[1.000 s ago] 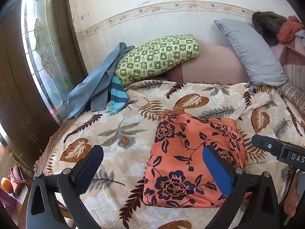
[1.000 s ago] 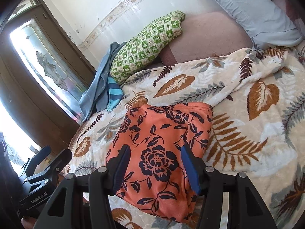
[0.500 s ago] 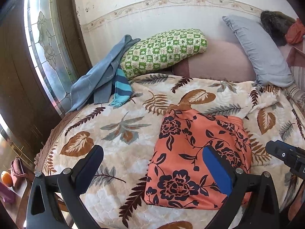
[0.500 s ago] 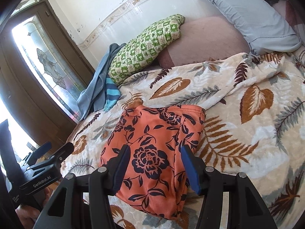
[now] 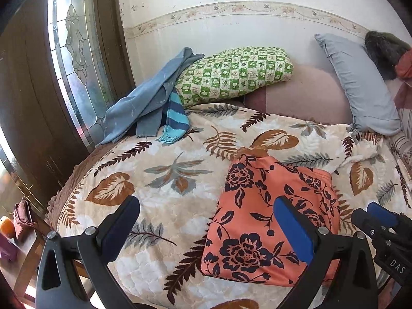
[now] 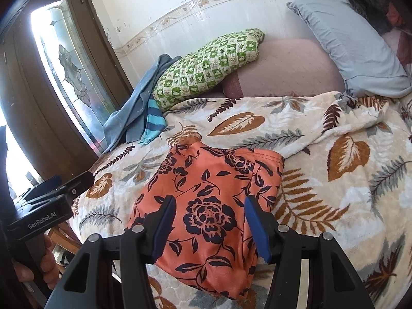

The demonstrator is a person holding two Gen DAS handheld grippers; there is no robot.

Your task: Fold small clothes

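Observation:
An orange garment with dark flowers (image 5: pixel 260 213) lies folded flat on the leaf-patterned blanket (image 5: pixel 164 180); it also shows in the right wrist view (image 6: pixel 206 200). My left gripper (image 5: pixel 206 221) is open and empty, held above the bed's near edge, its right finger over the garment's near part. My right gripper (image 6: pixel 208 221) is open and empty, above the garment's near half. The right gripper shows at the right edge of the left wrist view (image 5: pixel 381 226), and the left gripper at the left edge of the right wrist view (image 6: pixel 51 193).
A blue cloth and a striped sleeve (image 5: pixel 152 108) lie at the bed's far left, beside a green checked pillow (image 5: pixel 231 72). A grey pillow (image 5: pixel 360 82) and a pink cushion (image 5: pixel 303 92) lean on the wall. A wooden door with glass (image 5: pixel 77 51) stands left.
Both grippers have drawn back and up from the garment, so more of the bed and wall shows. The garment has not moved. Both stay open.

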